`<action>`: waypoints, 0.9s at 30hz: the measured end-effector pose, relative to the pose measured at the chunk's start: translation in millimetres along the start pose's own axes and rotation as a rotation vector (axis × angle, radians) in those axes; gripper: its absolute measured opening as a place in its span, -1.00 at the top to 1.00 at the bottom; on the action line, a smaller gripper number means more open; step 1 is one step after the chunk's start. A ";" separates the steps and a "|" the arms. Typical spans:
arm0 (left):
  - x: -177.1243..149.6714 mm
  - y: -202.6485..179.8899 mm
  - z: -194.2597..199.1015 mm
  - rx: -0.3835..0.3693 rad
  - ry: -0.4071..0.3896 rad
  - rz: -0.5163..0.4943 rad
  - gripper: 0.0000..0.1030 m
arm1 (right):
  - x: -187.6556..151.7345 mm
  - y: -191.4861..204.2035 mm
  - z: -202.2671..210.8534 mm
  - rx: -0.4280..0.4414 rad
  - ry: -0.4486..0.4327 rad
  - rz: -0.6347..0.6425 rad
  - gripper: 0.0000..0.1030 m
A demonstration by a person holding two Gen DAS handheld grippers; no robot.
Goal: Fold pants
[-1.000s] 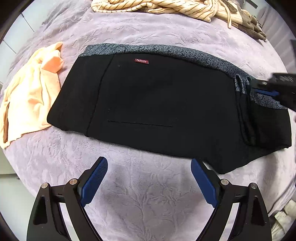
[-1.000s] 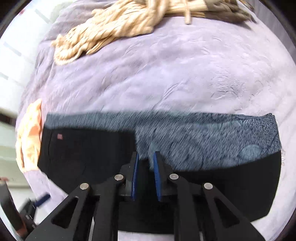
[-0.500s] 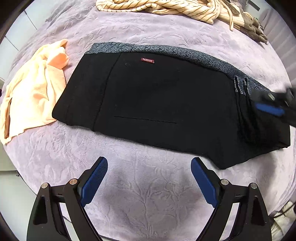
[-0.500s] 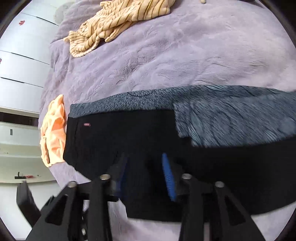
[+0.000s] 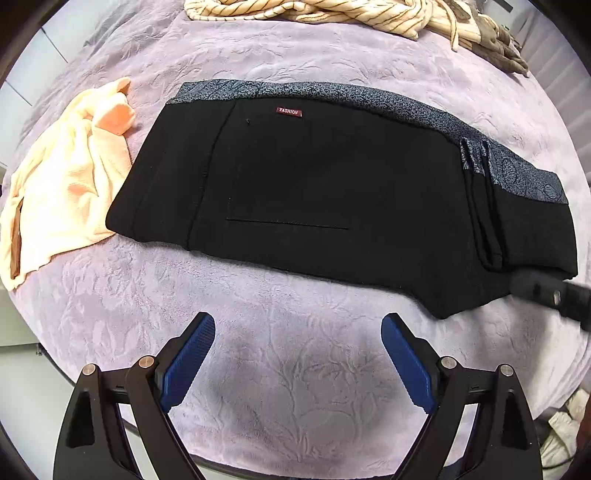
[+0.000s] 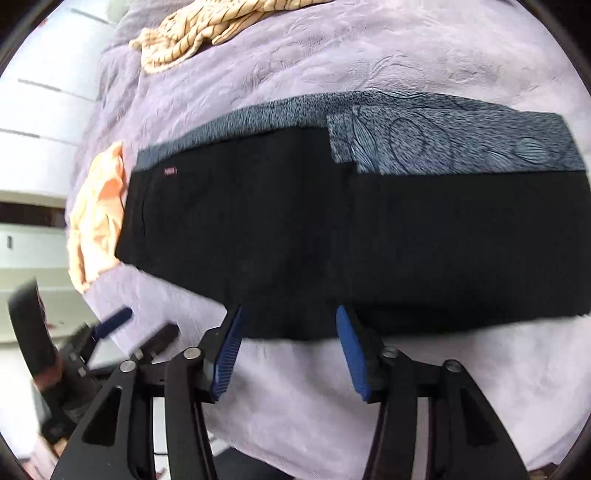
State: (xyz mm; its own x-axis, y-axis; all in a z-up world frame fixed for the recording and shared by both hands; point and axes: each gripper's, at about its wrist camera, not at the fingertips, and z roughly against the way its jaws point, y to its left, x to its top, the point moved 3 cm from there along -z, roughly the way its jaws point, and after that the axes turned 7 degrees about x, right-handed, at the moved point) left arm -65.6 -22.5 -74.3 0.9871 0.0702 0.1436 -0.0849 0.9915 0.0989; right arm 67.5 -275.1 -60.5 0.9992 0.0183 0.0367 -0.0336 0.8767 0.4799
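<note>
Black pants, folded, flat on a lilac embossed bedspread.

Grey patterned waistband along the 12 o'clock edge; red label just below it. Peach cloth at 9 o'clock, touching the pants' end. Striped cream garment bunched at 12 o'clock, apart from the pants. Left gripper at 6 o'clock, jaws spread wide, empty, over bare spread. Right gripper, blurred, at 3 o'clock by the pants' near corner.

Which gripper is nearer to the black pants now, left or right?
Right. The right gripper is open with its fingertips at the near edge of the pants. The left gripper is open above the bedspread, short of them.
</note>
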 end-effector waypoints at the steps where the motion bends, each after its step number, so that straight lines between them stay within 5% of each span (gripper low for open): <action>1: -0.4 1.3 1.3 -0.002 -0.004 0.002 -0.79 | -5.1 1.3 2.5 -0.012 0.002 0.006 -0.13; 14: -16.2 13.0 -2.4 -0.019 0.027 -0.029 -0.79 | -61.2 19.7 -6.3 -0.140 0.106 0.045 -0.36; 27: -34.5 37.0 -12.8 -0.041 0.061 -0.001 -0.79 | -63.6 55.0 -25.3 -0.177 0.170 0.145 -0.37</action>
State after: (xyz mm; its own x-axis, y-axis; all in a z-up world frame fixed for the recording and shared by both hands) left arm -101.1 13.2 -88.1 0.9938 0.0740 0.0830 -0.0790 0.9952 0.0582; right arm 2.7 -215.9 -58.7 0.9743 0.2167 -0.0614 -0.1866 0.9292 0.3190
